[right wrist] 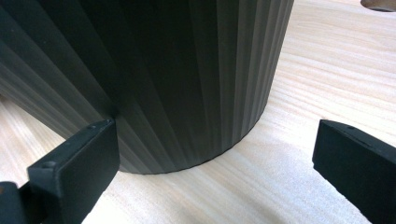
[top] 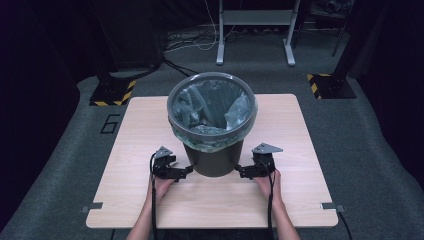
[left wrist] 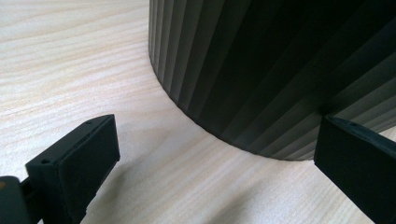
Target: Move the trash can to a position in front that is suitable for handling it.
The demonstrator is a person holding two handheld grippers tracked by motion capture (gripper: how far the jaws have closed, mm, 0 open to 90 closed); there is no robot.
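Left gripper (top: 186, 171) and right gripper (top: 241, 171) flank bin (top: 212, 159) base, jaws released, gripping nothing. Best: press both sides evenly, low on bin, keep liner (top: 212, 106) undisturbed.

**Bright table, dark surroundings**

Overhead light falls evenly on the pale wooden table (top: 150, 200), while the room around it sinks into near black. The high view is soft and low in detail. In both gripper views the ribbed bin wall (left wrist: 261, 60) is dim, and the near jaws are slightly blurred, casting soft shadows.
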